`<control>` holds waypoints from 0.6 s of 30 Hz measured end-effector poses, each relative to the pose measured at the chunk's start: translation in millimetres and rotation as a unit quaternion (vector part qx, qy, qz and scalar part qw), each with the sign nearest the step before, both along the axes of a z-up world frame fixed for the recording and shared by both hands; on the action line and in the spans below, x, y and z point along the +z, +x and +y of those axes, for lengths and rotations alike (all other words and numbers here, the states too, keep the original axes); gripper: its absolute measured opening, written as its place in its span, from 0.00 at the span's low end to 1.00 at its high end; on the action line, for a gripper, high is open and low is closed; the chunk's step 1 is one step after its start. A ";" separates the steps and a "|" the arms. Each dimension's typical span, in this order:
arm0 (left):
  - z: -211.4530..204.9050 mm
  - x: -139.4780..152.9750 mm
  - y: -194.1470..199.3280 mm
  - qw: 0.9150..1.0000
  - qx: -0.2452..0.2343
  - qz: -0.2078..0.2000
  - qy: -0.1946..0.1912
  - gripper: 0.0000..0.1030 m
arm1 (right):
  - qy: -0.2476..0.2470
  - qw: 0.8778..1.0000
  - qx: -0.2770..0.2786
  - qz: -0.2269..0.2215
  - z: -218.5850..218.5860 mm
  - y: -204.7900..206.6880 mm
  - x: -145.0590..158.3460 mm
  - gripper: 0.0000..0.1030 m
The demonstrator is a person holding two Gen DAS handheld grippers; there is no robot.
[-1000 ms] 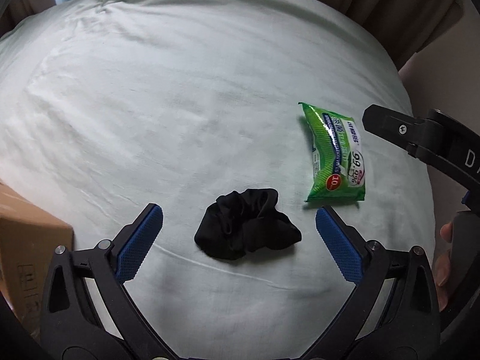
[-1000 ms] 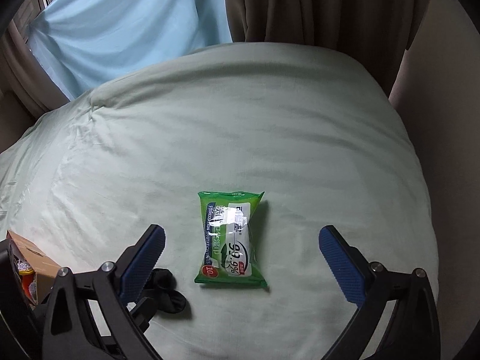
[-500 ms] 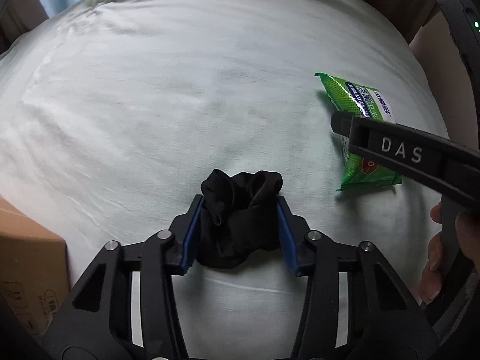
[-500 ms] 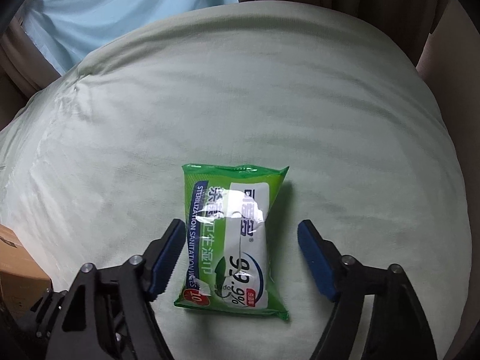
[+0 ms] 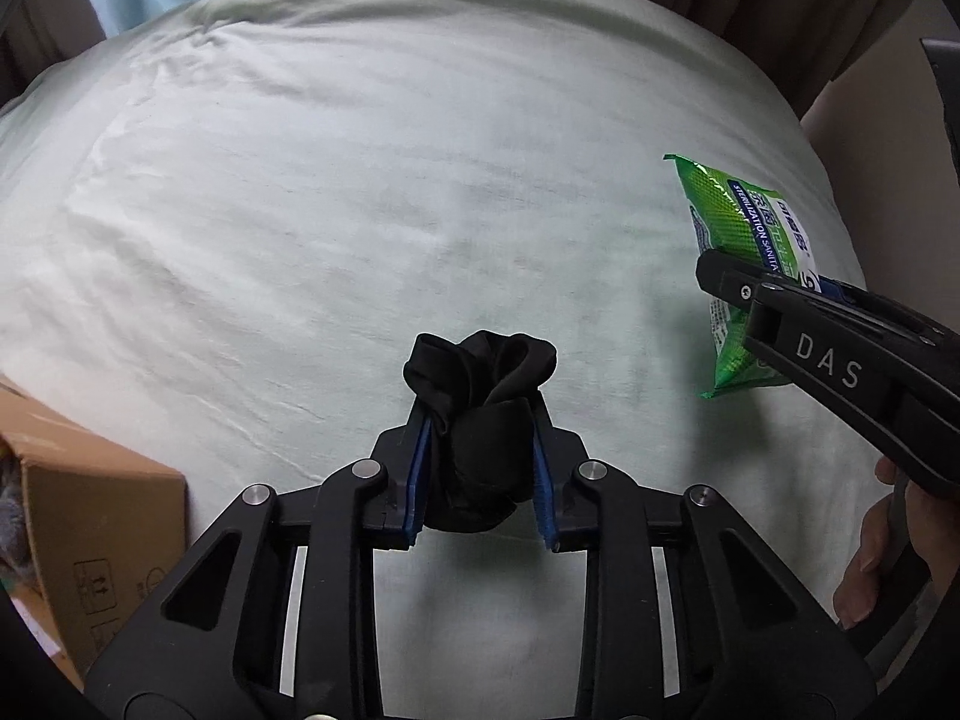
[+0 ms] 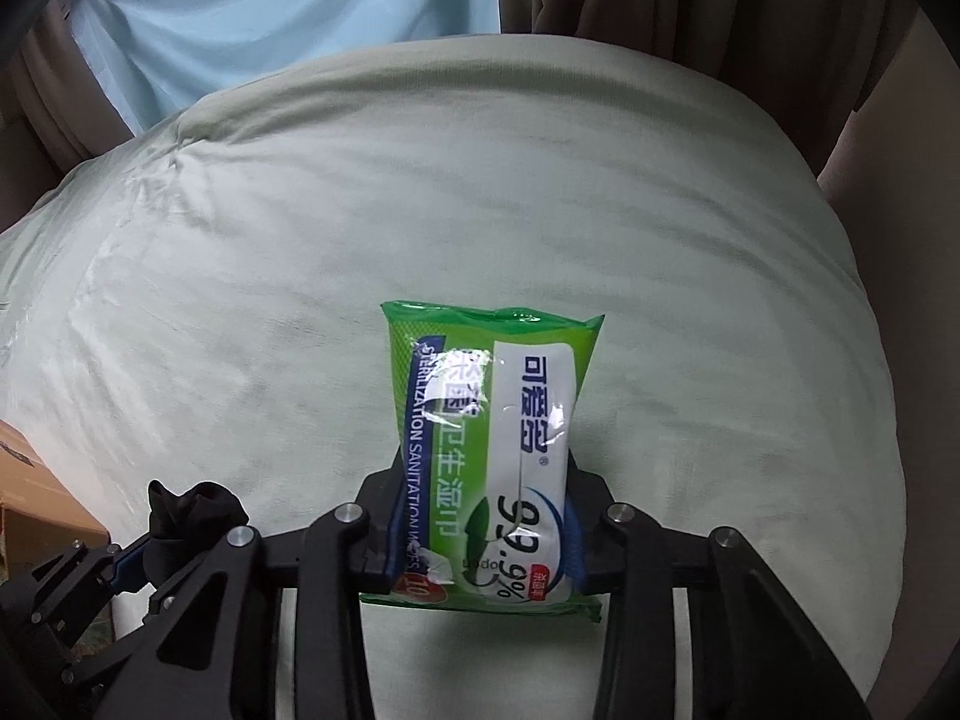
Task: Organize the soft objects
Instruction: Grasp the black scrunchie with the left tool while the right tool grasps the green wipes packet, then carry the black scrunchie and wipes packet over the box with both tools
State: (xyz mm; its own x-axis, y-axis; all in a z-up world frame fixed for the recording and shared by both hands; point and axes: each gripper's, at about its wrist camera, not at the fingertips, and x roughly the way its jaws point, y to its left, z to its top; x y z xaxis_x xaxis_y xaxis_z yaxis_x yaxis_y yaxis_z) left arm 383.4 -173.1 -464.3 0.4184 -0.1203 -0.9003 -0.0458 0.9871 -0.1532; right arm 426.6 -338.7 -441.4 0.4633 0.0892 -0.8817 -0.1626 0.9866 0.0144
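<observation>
A crumpled black fabric piece [image 5: 480, 384] sits between the blue pads of my left gripper [image 5: 480, 426], which is shut on it just over the pale green bed cover [image 5: 360, 180]. In the right wrist view, my right gripper [image 6: 485, 474] is shut on the near half of a green wet-wipes pack [image 6: 492, 396]; the pack's far end sticks out past the fingertips. In the left wrist view the wipes pack [image 5: 726, 222] shows at the right, pinched by the right gripper [image 5: 720, 276]. The right wrist view shows the black fabric [image 6: 192, 510] in the left gripper [image 6: 150, 546] at lower left.
An open cardboard box [image 5: 90, 516] stands at the bed's left edge, near the left gripper. Brown curtains [image 6: 660, 0] and a light blue curtain [image 6: 270, 12] hang behind the bed. A person's hand [image 5: 870, 570] grips the right tool. The bed drops off at the right.
Both grippers went from wide open to shut. The left closed on the black fabric, the right came down over the wipes pack and closed on it.
</observation>
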 end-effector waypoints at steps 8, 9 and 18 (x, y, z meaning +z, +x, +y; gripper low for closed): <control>-2.5 86.2 -32.7 0.999 -0.001 -0.053 -0.005 0.24 | 0.012 0.999 -0.005 -0.038 -3.9 -35.9 77.2 0.35; -2.5 100.2 -38.7 0.998 -0.002 -0.060 -0.006 0.24 | 0.013 0.999 -0.007 -0.042 -4.7 -41.9 87.8 0.35; 26.9 211.0 -99.0 0.995 0.014 -0.094 -0.006 0.24 | 0.028 0.997 -0.012 -0.076 3.2 -115.0 192.6 0.35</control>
State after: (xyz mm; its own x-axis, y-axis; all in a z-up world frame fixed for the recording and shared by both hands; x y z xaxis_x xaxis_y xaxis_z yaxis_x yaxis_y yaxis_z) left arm 284.3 -146.3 -253.3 0.5835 -0.1165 -0.8037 -0.0430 0.9838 -0.1739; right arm 311.6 -335.5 -248.8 0.5932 0.1225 -0.7957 -0.1427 0.9887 0.0458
